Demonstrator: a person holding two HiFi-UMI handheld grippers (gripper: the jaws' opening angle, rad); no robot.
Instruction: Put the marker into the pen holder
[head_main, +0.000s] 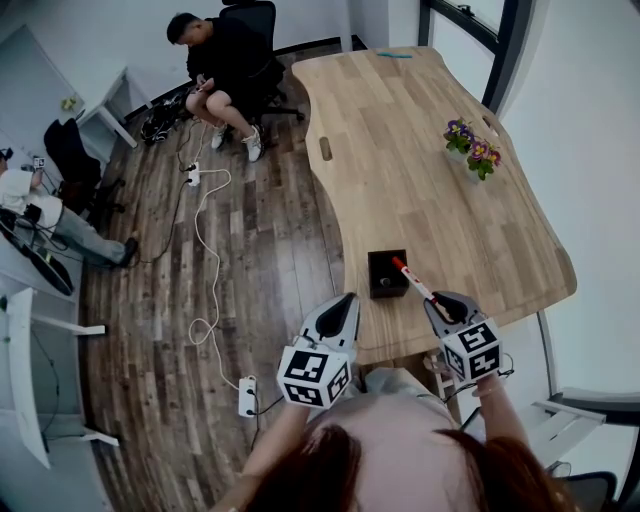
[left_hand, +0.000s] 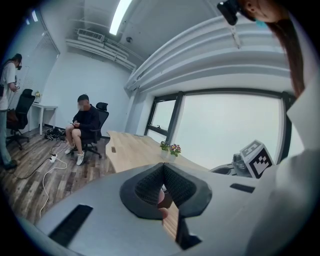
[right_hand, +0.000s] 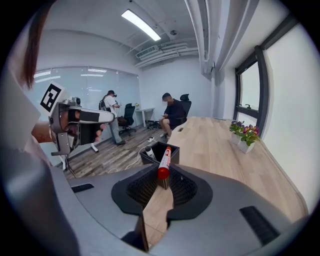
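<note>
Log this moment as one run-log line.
phase: insertion approach | right gripper: shut on marker, tip over pen holder | left gripper: shut, empty, off wooden table edge | marker not yet in

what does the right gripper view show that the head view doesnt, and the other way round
Only the right gripper view: a white pen standing inside the pen holder, and the ceiling light. Only the head view: a teal pen at the table's far end and the right gripper's own marker cube. Both: the red-capped marker clamped in the right gripper, the flowerpot, a seated person and the wooden table.
</note>
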